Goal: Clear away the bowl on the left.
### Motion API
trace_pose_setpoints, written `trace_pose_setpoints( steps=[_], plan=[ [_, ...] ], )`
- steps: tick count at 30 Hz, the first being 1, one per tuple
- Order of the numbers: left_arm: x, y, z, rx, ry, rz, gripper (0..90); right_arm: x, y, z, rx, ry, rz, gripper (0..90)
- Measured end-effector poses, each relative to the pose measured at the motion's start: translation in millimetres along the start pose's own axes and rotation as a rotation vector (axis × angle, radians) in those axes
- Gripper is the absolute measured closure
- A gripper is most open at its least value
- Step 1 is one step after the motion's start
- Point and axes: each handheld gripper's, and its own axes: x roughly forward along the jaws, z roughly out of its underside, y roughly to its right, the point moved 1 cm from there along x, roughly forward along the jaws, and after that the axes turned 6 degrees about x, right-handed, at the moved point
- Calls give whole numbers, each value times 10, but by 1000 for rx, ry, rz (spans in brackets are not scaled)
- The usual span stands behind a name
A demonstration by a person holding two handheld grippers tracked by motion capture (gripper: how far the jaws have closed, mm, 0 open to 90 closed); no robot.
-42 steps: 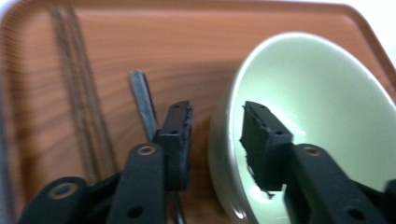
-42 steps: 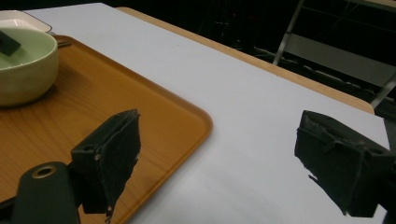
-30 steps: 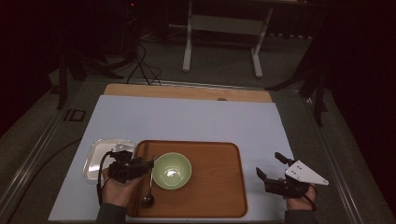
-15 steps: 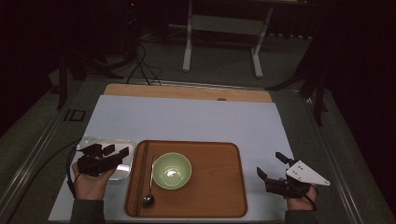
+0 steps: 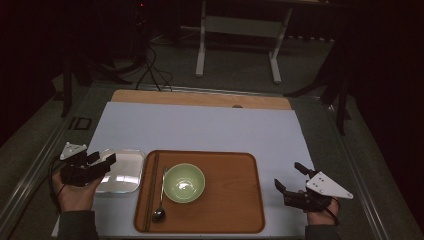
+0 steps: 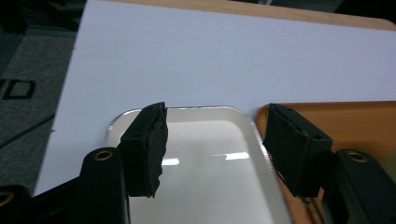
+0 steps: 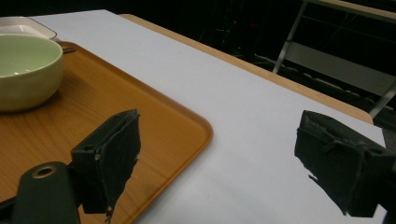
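A wooden tray (image 5: 227,210) lies at the near middle of the white tabletop. On it stand a pale green bowl (image 5: 184,183), a metal spoon (image 5: 160,201) and dark chopsticks (image 5: 151,190) along its left side. My left gripper (image 5: 103,159) hovers over the left part of a shiny metal tray (image 5: 125,172). Its jaws have just been opening and nothing is between them. In the left gripper view the left gripper (image 6: 219,149) frames the metal tray (image 6: 205,135). My right gripper (image 5: 287,175) rests open right of the wooden tray, holding nothing. The right gripper view has the right gripper (image 7: 224,161) wide apart, with the bowl (image 7: 25,70) far left.
The white tabletop (image 5: 210,130) stretches behind the trays, with a wooden strip (image 5: 200,99) at its far edge. A table frame (image 5: 235,30) and cables stand on the dark floor beyond. The wooden tray's corner (image 7: 187,126) lies close to the right gripper's left jaw.
My left gripper has moved left, away from the bowl and spoon on the wooden tray, to above the metal tray. The right gripper has stayed where it was.
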Motion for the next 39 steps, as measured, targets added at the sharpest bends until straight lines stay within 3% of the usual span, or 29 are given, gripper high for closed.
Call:
trace_pose_setpoints(
  steps=[10, 21, 29, 39],
  plan=[
    [119, -131, 94, 16, -9, -76, 363, 0, -6, -4, -4, 0, 3, 136],
    [219, -336, 202, -14, -76, -131, 369, -5, -8, -2, -7, -3, 6, 136],
    [274, -469, 281, -61, -114, -130, 387, 0, -11, -2, -8, -6, 6, 136],
    [323, -463, 307, -41, -147, -110, 439, 0, -12, -2, -10, -6, 4, 136]
  ],
)
